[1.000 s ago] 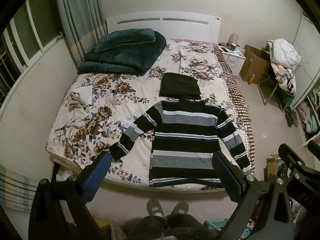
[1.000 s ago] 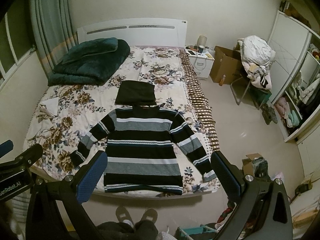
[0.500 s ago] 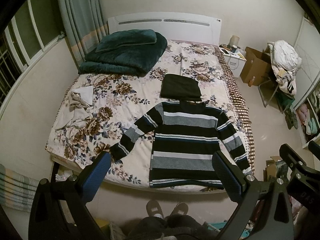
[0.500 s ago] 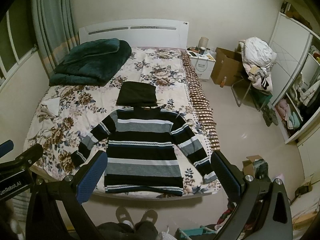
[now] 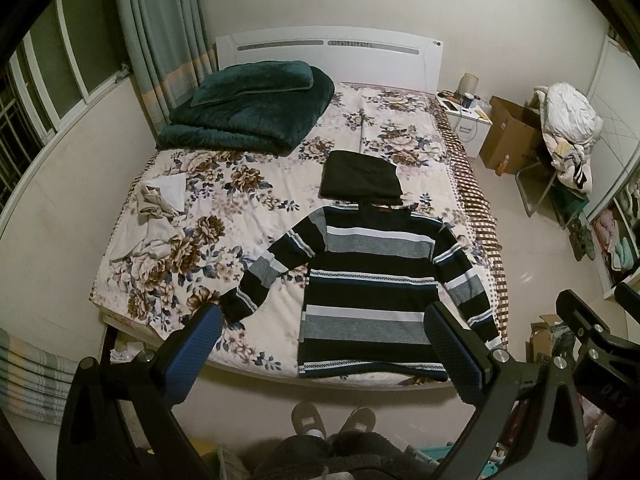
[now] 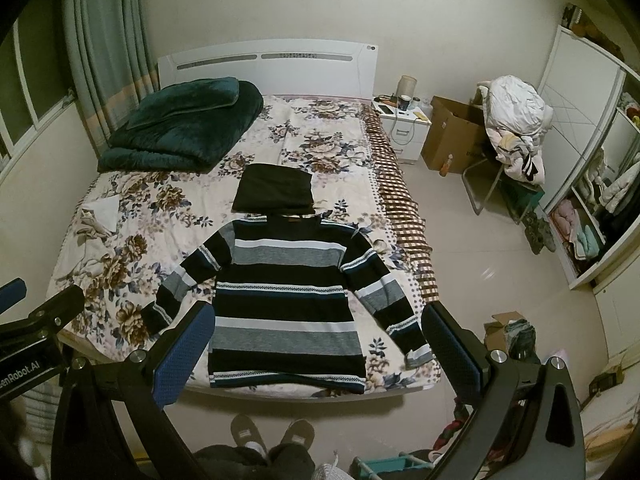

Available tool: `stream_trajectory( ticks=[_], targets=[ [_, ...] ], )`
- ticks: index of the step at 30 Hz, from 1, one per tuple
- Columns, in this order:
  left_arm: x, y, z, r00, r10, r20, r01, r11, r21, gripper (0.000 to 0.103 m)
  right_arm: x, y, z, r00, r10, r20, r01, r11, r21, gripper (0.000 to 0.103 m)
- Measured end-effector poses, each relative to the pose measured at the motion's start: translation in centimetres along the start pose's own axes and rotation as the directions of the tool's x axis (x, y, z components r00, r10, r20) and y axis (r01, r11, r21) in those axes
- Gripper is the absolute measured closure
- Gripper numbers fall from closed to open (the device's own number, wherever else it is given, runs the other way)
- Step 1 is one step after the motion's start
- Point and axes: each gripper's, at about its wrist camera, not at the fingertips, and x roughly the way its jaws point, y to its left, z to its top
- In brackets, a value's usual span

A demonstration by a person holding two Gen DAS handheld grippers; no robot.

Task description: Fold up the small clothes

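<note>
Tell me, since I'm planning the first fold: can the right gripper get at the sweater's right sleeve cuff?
Probably yes: the right gripper is open, held above the striped sweater, and nothing lies over that cuff.

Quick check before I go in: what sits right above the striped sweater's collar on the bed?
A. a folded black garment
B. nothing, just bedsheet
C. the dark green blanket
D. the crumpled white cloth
A. The folded black garment lies just beyond the collar of the striped sweater, while the dark green blanket is up by the headboard and the crumpled white cloth is off at the bed's left side.
</note>
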Motion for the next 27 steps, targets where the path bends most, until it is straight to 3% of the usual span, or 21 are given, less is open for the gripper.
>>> stream_trajectory(
  ticks=[16, 20, 23, 27],
  targets=[
    [-0.1, 0.1, -0.1, 1.000, -0.003, 0.002, 0.003, 1.000, -0.001, 0.000, -0.1, 0.3, 0.0, 1.000, 0.001, -0.001, -0.001, 1.000, 0.005, 0.000],
    [0.7, 0.3, 0.7, 0.999, 0.037, 0.038, -0.037, 0.999, 0.003, 0.000, -0.3, 0.8, 1.0, 1.000, 0.008, -0.006, -0.008, 0.999, 0.035, 0.000],
    [2.7, 0.2, 1.7, 0.991, 0.082, 0.104, -0.084, 0.996, 0.018, 0.000, 1.6, 0.5, 1.4, 0.999, 0.019, -0.026, -0.016, 0.995, 0.098, 0.000],
    [8.6, 0.0, 2.1, 0.980, 0.137, 0.144, -0.147, 0.987, 0.065, 0.000, 8.2, -3.3, -0.8, 0.996, -0.015, -0.093, 0.036, 0.972, 0.233, 0.000]
  ],
)
